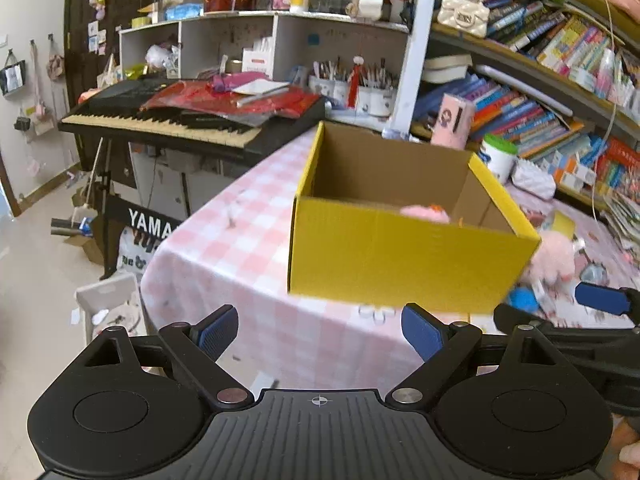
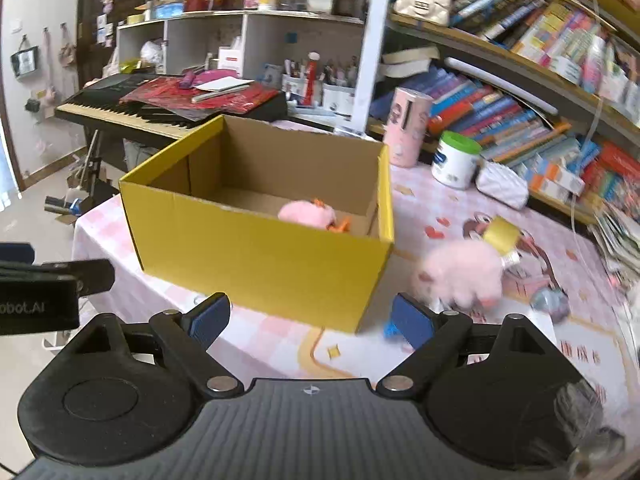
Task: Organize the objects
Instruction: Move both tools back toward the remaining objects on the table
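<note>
Blurred pink plush (image 2: 460,276) beside yellow box (image 2: 260,256), second plush (image 2: 306,213) half-hidden inside

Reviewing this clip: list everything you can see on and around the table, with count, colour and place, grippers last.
open cardboard box: 1, yellow outside, brown inside, on the table.
small pink plush toy: 1, pink with orange bits, inside the box.
larger fluffy pink plush toy: 1, pink, on the table right of the box.
small blue object: 1, blue, near the box's right corner; too blurred to identify.
checked tablecloth: 1, pink and white, covering the table.
white tub with green lid: 1, at the back by the books.
tall pink canister: 1, beside the tub.
electric keyboard: 1, black, left of the table.
left gripper: 1, black with blue pads, open, empty.
right gripper: 1, same, open, empty.
</note>
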`<state>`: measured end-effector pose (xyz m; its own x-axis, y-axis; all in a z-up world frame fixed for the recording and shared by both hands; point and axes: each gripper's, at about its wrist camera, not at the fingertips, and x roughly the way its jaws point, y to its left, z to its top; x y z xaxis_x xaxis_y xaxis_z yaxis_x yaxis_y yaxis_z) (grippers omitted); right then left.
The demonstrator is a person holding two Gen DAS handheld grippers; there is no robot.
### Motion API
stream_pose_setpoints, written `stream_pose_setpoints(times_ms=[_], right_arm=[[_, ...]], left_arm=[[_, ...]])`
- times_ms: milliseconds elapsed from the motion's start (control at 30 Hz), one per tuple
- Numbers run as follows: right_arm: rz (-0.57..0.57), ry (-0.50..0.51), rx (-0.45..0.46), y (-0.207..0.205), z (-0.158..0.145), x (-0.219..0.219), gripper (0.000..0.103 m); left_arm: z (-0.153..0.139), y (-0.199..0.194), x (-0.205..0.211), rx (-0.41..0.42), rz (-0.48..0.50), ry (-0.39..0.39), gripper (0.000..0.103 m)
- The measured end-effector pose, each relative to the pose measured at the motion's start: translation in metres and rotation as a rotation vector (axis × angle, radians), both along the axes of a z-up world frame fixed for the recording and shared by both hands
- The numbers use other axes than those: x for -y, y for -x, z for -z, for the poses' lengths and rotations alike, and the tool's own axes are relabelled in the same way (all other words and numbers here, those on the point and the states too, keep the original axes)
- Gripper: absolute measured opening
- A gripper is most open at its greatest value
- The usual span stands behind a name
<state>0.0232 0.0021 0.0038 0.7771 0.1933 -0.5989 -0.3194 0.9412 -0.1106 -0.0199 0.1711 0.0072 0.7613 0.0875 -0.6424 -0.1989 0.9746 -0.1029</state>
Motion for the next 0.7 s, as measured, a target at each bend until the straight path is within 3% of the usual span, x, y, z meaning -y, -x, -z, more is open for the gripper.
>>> stream_pose_setpoints(times_ms=[400,700], right_arm=[[0.102,-0.027,-0.036,0.057,0.015,0.022,0.090],[0.195,-0.040,-0.063,0.078,0.021,0.045,0.090]], left_arm=[[0.011,0.033,0.023,-0.053,0.131,-0.029,0.091],[0.013,0.039,0.045,-0.067,0.227,-0.035,0.091]])
